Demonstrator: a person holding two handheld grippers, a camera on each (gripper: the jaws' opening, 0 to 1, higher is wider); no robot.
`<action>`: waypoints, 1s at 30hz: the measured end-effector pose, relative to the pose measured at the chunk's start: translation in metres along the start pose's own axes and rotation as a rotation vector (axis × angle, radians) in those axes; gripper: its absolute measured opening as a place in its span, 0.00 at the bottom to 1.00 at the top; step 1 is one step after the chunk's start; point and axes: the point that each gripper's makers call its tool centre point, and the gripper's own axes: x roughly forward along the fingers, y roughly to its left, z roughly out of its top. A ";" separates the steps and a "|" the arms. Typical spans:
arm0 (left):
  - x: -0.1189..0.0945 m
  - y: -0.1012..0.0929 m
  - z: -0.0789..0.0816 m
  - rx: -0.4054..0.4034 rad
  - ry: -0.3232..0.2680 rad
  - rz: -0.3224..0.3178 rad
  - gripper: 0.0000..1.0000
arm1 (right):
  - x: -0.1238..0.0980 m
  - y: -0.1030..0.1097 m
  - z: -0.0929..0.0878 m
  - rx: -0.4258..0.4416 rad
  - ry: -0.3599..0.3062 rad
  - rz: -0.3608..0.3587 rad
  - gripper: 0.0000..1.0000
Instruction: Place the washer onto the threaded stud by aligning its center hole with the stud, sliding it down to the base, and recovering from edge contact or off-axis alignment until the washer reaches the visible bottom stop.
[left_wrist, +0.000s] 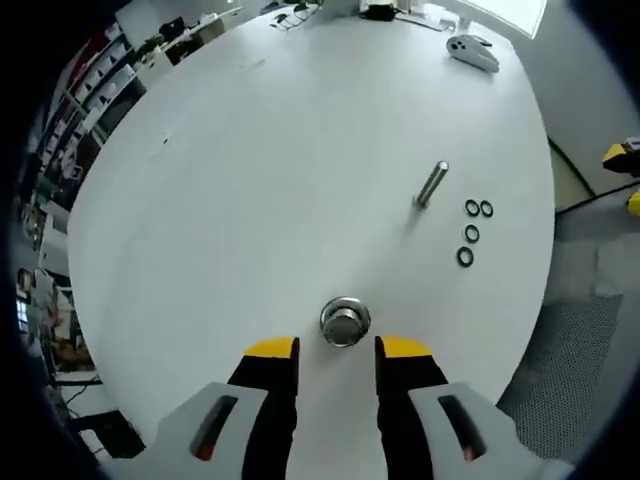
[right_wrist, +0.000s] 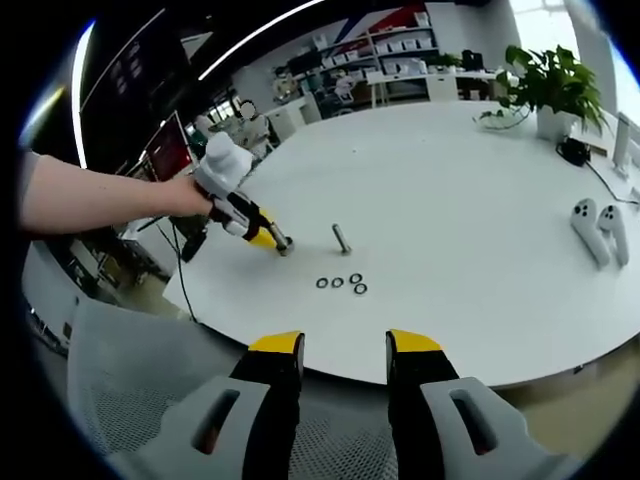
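left gripper (left_wrist: 338, 347) has its jaws spread around a threaded stud (left_wrist: 345, 322) at bottom center; right gripper (right_wrist: 345, 344) spread too, washers (right_wrist: 340, 283) mid-frame.

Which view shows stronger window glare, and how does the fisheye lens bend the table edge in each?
Left gripper view: window glare bleaches the top right, table edge bulges rounded. Right gripper view: light is more even, the table rim curves into an arc.
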 end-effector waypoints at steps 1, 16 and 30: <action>-0.003 0.000 -0.001 -0.021 -0.020 0.007 0.29 | 0.000 0.000 0.000 -0.001 0.000 0.002 0.35; -0.047 -0.025 0.001 -0.193 -0.288 0.044 0.35 | -0.001 0.006 0.003 -0.027 -0.018 0.025 0.34; -0.095 -0.043 -0.016 -0.315 -0.446 0.051 0.40 | -0.001 0.010 0.002 -0.038 -0.016 0.045 0.34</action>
